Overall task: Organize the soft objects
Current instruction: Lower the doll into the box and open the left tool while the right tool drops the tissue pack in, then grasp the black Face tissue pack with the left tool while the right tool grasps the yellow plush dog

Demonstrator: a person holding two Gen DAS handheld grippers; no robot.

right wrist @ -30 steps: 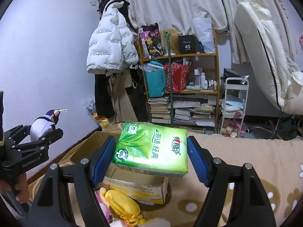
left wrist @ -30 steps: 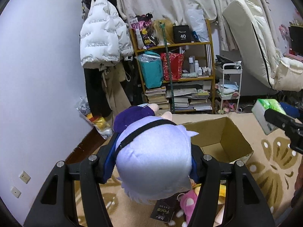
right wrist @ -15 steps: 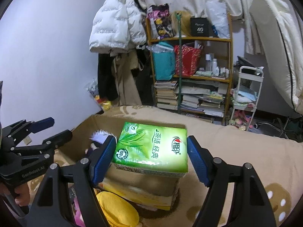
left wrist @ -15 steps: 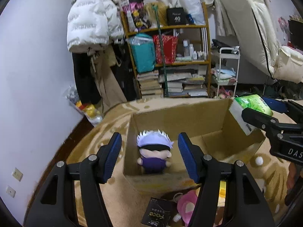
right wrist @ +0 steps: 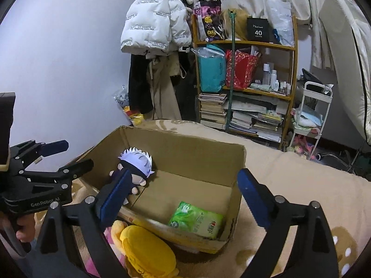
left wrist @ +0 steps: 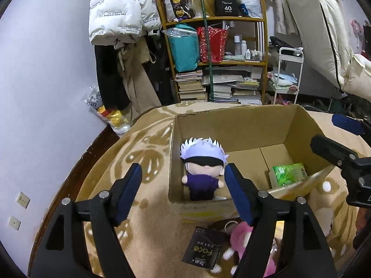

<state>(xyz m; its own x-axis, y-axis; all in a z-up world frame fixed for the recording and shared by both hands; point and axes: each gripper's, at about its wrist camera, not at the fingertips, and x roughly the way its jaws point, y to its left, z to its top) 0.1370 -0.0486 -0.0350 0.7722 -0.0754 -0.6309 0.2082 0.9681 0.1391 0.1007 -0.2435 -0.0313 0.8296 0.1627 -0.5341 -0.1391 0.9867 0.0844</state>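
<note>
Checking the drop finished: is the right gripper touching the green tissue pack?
Apart. In the right wrist view the right gripper, jaws opening, stands above the tissue pack on the box floor.

Left gripper (left wrist: 183,193) and right gripper (right wrist: 183,197) are opening (both empty).

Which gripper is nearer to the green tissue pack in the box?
Right. The right gripper, jaws opening, hangs just above the tissue pack. The left gripper, also opening, is over the doll at the box's other end.
</note>
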